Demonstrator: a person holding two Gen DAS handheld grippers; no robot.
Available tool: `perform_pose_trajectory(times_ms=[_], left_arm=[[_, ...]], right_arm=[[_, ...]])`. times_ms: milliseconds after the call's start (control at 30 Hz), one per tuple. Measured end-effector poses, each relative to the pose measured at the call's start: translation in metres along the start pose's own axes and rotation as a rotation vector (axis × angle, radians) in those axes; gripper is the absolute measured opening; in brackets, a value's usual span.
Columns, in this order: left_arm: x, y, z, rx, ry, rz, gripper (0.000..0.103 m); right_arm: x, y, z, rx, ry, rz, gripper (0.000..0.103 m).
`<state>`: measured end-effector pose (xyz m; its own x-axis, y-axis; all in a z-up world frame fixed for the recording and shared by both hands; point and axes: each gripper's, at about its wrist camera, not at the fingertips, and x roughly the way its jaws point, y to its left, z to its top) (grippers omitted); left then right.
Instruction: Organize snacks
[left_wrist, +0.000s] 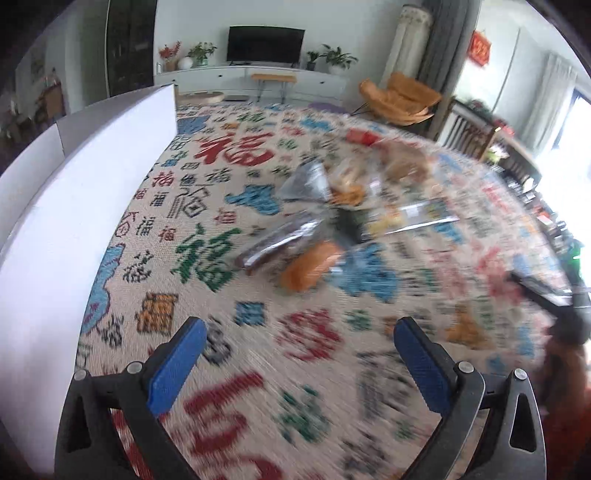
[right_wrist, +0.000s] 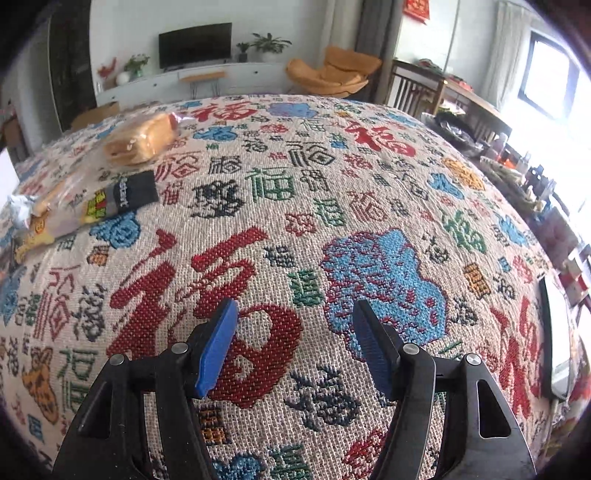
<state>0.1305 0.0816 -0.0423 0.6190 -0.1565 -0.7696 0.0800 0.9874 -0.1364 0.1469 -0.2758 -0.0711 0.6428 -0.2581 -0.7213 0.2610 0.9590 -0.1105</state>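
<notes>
Left gripper (left_wrist: 299, 354) stands wide apart and empty above a patterned woven cloth (left_wrist: 207, 206). Right gripper (right_wrist: 293, 339) is likewise parted with nothing between its blue pads. The snack pile (left_wrist: 332, 206), blurred wrappers and bread, lies on the cloth beyond the left gripper. A white box (left_wrist: 92, 177) stands left of the pile, nothing between.

Woven red "福" characters across tablecloth (right_wrist: 280, 206).
</notes>
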Motion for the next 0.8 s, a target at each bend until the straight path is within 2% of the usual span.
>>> perform_pose_trajectory(times_ms=[67,167,267,433,567,800], left_arm=[[0.010,0.010,-0.009,0.023,0.003,0.046,0.101],[0.025,0.020,-0.011,0.030,0.000,0.074,0.101],[0.025,0.031,-0.014,-0.012,-0.026,0.059,0.101],[0.026,0.044,-0.014,-0.071,-0.027,0.007,0.101],[0.027,0.046,-0.014,-0.078,-0.028,-0.001,0.101],[0.027,0.044,-0.014,-0.067,-0.020,0.004,0.103]], right_arm=[[-0.001,0.002,0.003,-0.007,-0.013,0.004,0.070],[0.000,0.011,0.000,-0.050,-0.002,0.005,0.071],[-0.002,0.012,-0.004,-0.054,0.001,-0.003,0.075],[0.005,-0.008,-0.005,0.053,0.037,0.081,0.084],[0.004,-0.002,-0.005,0.034,0.035,0.056,0.084],[0.003,-0.002,-0.006,0.045,0.038,0.068,0.085]])
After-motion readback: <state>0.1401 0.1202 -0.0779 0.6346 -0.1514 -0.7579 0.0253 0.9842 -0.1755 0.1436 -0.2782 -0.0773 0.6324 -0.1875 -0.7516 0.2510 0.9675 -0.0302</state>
